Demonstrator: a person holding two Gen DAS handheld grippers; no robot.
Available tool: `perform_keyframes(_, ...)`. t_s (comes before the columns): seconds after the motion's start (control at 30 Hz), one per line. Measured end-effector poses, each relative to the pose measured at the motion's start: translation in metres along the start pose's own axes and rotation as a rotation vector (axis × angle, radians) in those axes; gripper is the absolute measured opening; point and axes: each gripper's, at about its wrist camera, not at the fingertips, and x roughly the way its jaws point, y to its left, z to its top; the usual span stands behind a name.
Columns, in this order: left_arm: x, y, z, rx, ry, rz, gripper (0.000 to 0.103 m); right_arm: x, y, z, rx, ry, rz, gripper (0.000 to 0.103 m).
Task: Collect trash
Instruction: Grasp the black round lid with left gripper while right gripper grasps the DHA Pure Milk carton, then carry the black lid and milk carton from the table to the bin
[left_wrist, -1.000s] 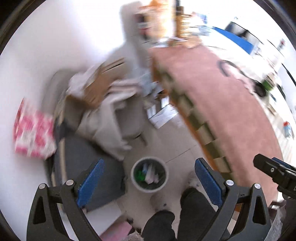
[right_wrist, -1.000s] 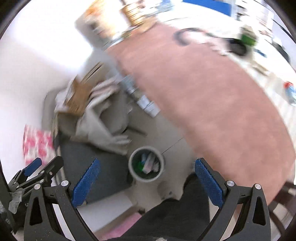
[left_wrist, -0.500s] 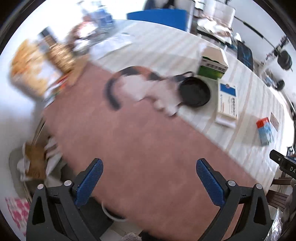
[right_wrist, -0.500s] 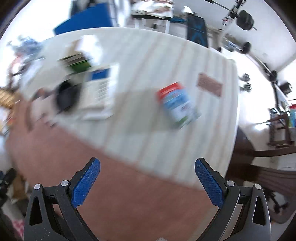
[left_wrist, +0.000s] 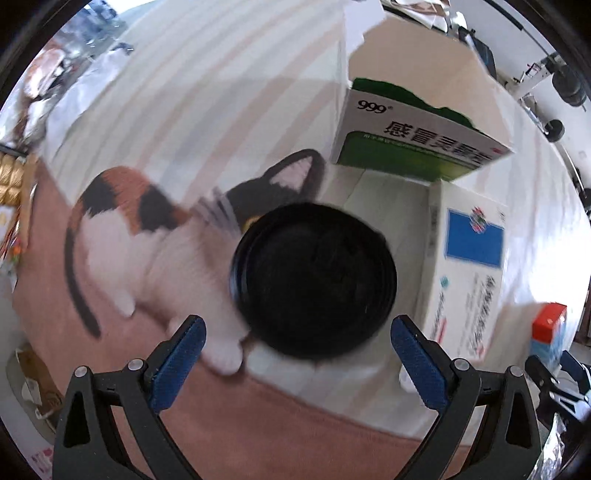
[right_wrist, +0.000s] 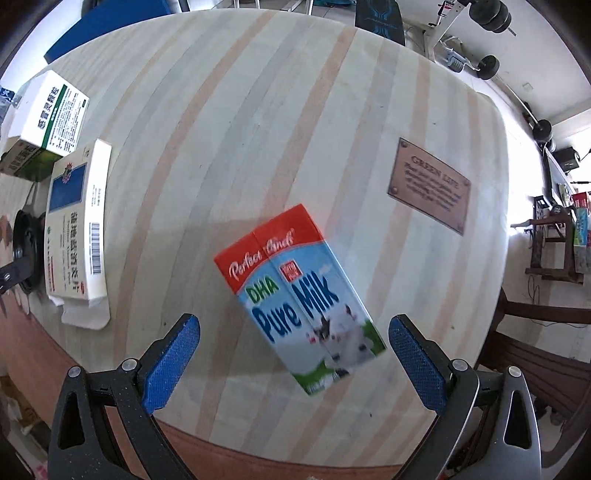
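A round black lid lies on the striped tablecloth, just ahead of my left gripper, which is open and empty with the lid between its blue pads. A red, white and blue milk carton lies flat on the table, between the pads of my right gripper, which is open and empty. A green and white medicine box and a flat white box with a blue panel lie beyond and to the right of the lid. Both boxes also show at the left of the right wrist view.
The table has a striped cloth with a calico cat print and a pink-brown border. A brown "Green Life" label lies right of the carton. Weights and a bench stand beyond the table; a wooden chair is at its right edge.
Both grippers have swung up from the floor bin to the tabletop and moved in close. The left now hovers over the black lid, the right over the milk carton.
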Motion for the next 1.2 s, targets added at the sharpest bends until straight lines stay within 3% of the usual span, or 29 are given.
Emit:
perform_keyframes(0.17, 0.009, -0.007, 0.009, 0.006, 0.0, -0.009, 0.1, 0.011, 0.005, 0.012, 0.006, 0.0, 0.004, 0.098)
perform_keyframes(0.27, 0.009, -0.01, 0.011, 0.015, -0.018, -0.006, 0.091, 0.015, 0.007, 0.019, 0.008, -0.006, -0.017, 0.086)
perform_keyframes(0.33, 0.007, -0.011, 0.009, 0.017, -0.034, -0.01, 0.088, 0.016, 0.003, 0.024, 0.014, -0.021, -0.023, 0.072)
perform_keyframes(0.43, 0.001, -0.013, 0.01, 0.021, -0.049, -0.013, 0.087, 0.015, 0.003, 0.026, 0.023, -0.03, 0.0, 0.066)
perform_keyframes(0.8, -0.046, -0.001, -0.036, -0.003, -0.126, -0.026, 0.087, -0.013, 0.005, 0.006, 0.063, -0.082, 0.099, 0.061)
perform_keyframes(1.07, -0.092, 0.011, -0.092, -0.008, -0.2, -0.041, 0.087, -0.047, 0.013, -0.035, 0.037, -0.119, 0.161, 0.06)
perform_keyframes(1.2, -0.111, 0.029, -0.122, -0.024, -0.234, -0.051, 0.087, -0.075, 0.032, -0.076, -0.01, -0.141, 0.191, 0.059)
